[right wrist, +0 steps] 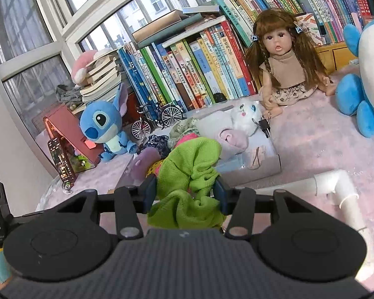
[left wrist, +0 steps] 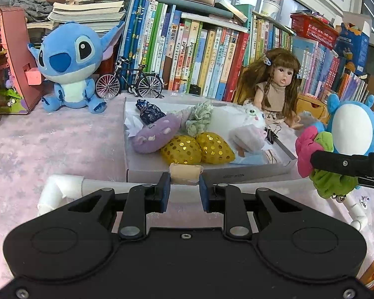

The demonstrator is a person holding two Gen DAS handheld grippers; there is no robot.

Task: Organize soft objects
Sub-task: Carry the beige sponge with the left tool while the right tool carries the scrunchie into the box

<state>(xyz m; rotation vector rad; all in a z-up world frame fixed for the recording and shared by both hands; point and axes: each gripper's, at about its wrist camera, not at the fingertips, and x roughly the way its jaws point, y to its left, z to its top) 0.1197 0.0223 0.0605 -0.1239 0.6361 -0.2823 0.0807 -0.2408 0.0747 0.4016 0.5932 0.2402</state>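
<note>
The left gripper (left wrist: 184, 191) has its jaws closed on a small beige soft piece (left wrist: 185, 173), held just in front of the near wall of the shallow white box (left wrist: 147, 172). The right gripper (right wrist: 185, 194) has its jaws gripping a green scrunchie (right wrist: 189, 172) with a pink scrunchie (left wrist: 305, 147) bunched against it, near the box's right end. Inside the box lie two gold sequined pads (left wrist: 197, 148), a purple cushion (left wrist: 154, 134) and a white plush (left wrist: 249, 118). The box sits on the pink surface (left wrist: 49, 144).
</note>
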